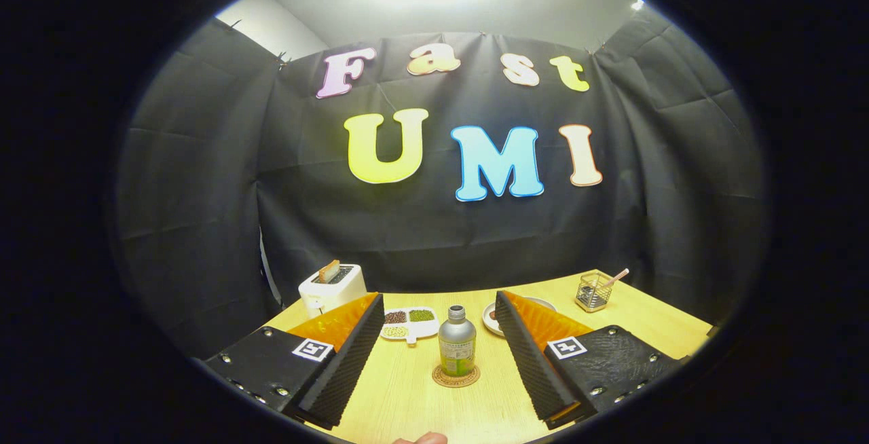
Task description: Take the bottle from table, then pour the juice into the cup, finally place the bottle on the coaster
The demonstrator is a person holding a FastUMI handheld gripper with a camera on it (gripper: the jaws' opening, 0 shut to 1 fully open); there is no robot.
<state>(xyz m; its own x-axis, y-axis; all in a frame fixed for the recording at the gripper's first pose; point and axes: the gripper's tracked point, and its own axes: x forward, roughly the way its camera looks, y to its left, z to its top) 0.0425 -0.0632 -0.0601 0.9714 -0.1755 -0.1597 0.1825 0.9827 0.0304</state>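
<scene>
A small silver bottle [457,342] with a green label and no cap stands upright on a round cork coaster [455,377] on the wooden table [407,396]. It sits between my two fingers and slightly ahead of them, touching neither. My gripper [438,305] is open wide, with one finger on each side of the bottle. The cup is hidden from me or too unclear to pick out.
Behind the left finger stands a white toaster [331,288] with a slice of bread in it. A white divided dish [409,322] of beans lies behind the bottle. A plate [490,316] peeks from behind the right finger, and a mesh holder [593,291] with a stick stands at the back right.
</scene>
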